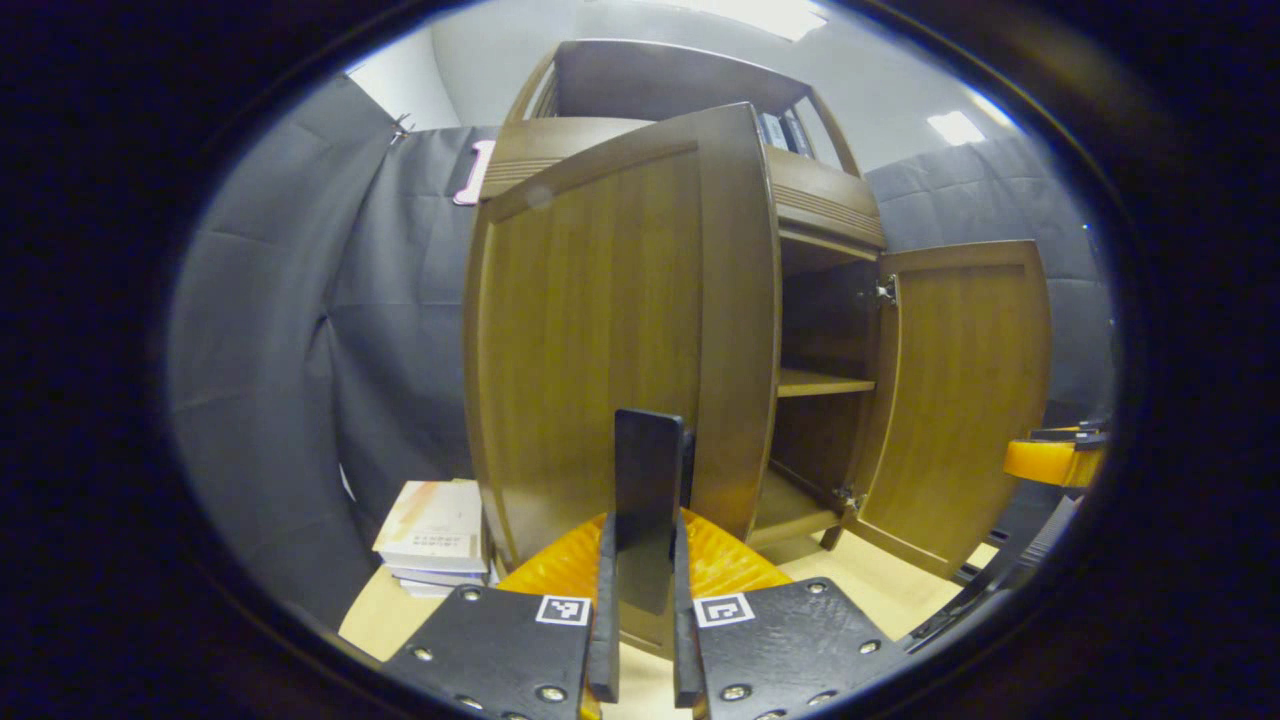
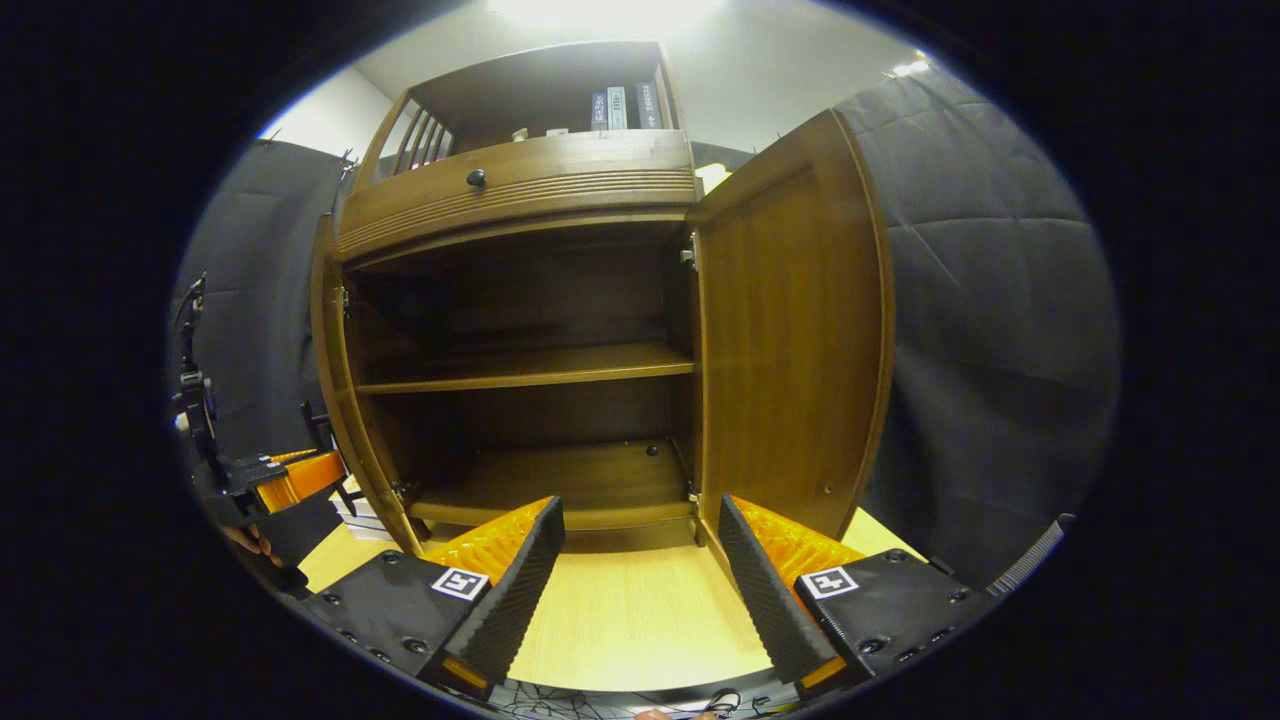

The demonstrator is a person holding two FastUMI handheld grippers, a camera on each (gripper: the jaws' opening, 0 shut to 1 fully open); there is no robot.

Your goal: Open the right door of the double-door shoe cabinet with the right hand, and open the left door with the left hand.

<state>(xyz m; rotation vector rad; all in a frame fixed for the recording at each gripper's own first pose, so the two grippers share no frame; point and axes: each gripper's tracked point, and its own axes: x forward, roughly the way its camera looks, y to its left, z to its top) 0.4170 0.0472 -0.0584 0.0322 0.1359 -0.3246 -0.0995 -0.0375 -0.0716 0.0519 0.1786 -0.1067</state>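
Observation:
The brown wooden shoe cabinet stands with both doors swung out. Its left door is close in front of me in the left gripper view. My left gripper is shut on a dark upright handle near that door's free edge. From the right gripper view, the left gripper sits outside the left door, which is seen edge-on. The right door hangs wide. My right gripper stands open just left of it, before the cabinet's opening, with nothing between its fingers. It is also at the far right as the right gripper.
Inside, a middle shelf and a bottom board are bare. A drawer with a round knob sits above, and books stand on top. A stack of books lies left of the cabinet on the light wooden floor.

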